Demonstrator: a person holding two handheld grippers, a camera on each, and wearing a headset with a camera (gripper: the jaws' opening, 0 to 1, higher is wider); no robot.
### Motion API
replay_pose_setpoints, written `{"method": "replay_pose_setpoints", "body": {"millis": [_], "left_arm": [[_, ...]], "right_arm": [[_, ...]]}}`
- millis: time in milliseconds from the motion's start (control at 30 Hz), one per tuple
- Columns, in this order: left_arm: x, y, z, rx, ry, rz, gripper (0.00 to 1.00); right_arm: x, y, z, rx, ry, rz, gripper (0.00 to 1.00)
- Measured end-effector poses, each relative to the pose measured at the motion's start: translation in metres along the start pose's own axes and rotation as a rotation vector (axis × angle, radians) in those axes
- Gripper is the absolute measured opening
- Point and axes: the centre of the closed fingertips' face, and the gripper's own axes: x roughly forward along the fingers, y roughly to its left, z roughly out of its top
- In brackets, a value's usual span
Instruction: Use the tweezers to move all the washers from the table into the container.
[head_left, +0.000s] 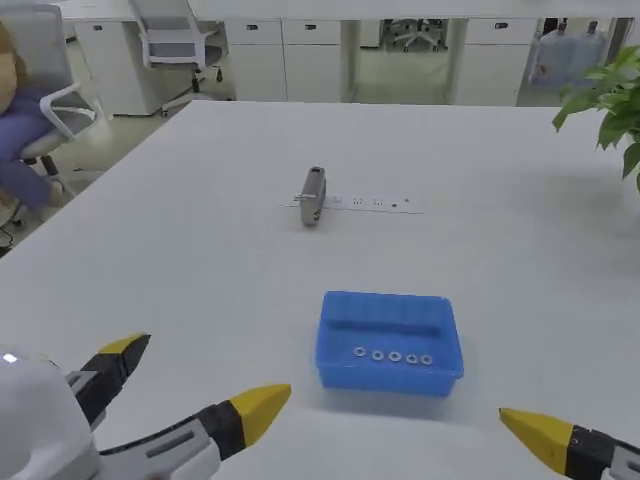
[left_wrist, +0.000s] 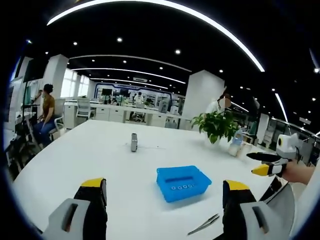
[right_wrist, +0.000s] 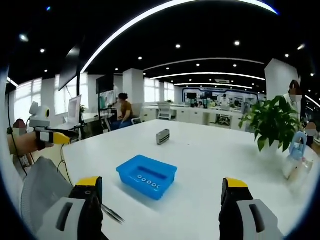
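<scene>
Both pairs of jaws stand wide apart with nothing between them. The left gripper (head_left: 195, 373) sits low at the near edge of the desk (head_left: 200, 260), and the right gripper (left_wrist: 251, 163) is held off to its side.

Just ahead of the jaws lie the tweezers (left_wrist: 204, 225), flat on the desk and untouched. They look thin, stiff and slick, and likely springy. The best hold is probably across both arms about mid-length, so that a squeeze closes the tips.

Beyond them is the blue container (head_left: 385, 375). Five washers (head_left: 393, 356) sit in a row on its floor, and I see none loose on the desk. They look small, light, hard and flat, so they could slip easily and are best nipped at the rim.

Farther back is a small metal object (head_left: 313, 195).
</scene>
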Motion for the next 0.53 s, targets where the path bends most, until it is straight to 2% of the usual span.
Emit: {"method": "replay_pose_setpoints", "body": {"millis": [133,300,367,533], "left_arm": [[0.004,-0.001,0.005,0.007,-0.009,-0.013,0.99],[0.011,-0.002,0.002,0.018,0.011,-0.031,0.99],[0.011,-0.001,0.002,0.020,0.004,-0.029,0.99],[0.013,-0.004,0.002,-0.014,-0.004,-0.047,0.99]], "right_arm": [[0.003,0.000,0.001,0.003,0.007,-0.003,0.99],[0.004,-0.002,0.001,0.009,0.008,-0.016,0.99],[0.004,-0.003,0.001,0.017,0.007,-0.016,0.99],[0.004,-0.007,-0.002,0.034,0.015,-0.030,0.99]]}}
